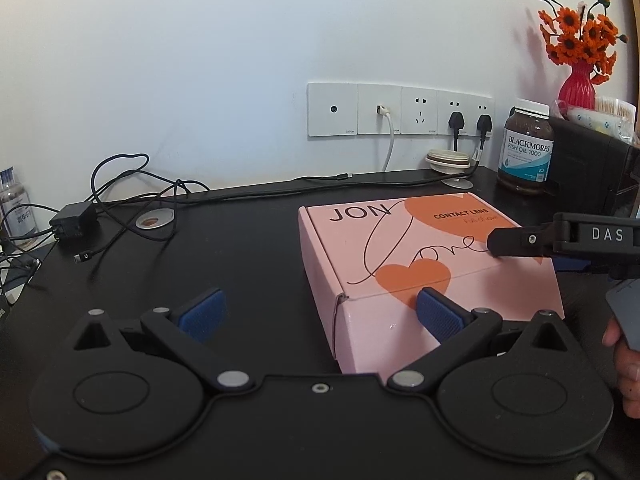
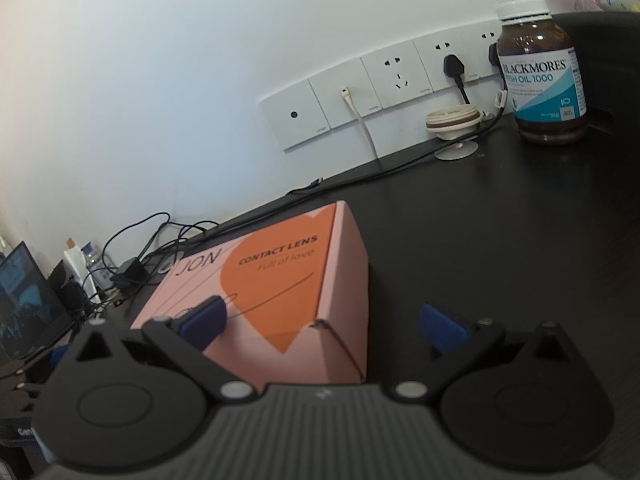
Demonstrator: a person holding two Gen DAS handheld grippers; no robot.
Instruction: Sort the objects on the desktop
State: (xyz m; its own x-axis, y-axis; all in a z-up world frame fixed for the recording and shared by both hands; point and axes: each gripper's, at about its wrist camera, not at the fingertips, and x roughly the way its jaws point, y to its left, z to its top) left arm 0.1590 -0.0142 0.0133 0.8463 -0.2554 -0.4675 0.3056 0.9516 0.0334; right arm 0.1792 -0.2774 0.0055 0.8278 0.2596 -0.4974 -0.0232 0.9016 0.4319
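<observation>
Both tools stand spread and empty at a pink box [image 1: 424, 264] on the black tabletop [image 1: 248, 256]. From the left tool [image 1: 320, 312], one blue pad lies over the box's near edge, the other off its left side. From the right tool [image 2: 324, 322], the left pad overlaps the lid, the right pad sits beyond the box's corner. Lid print reads "JON", "CONTACT LENS", "Full of love". Behind stands a brown bottle [image 2: 542, 74] labelled "BLACKMORES FISH OIL 1000", near wall sockets [image 1: 400, 110].
</observation>
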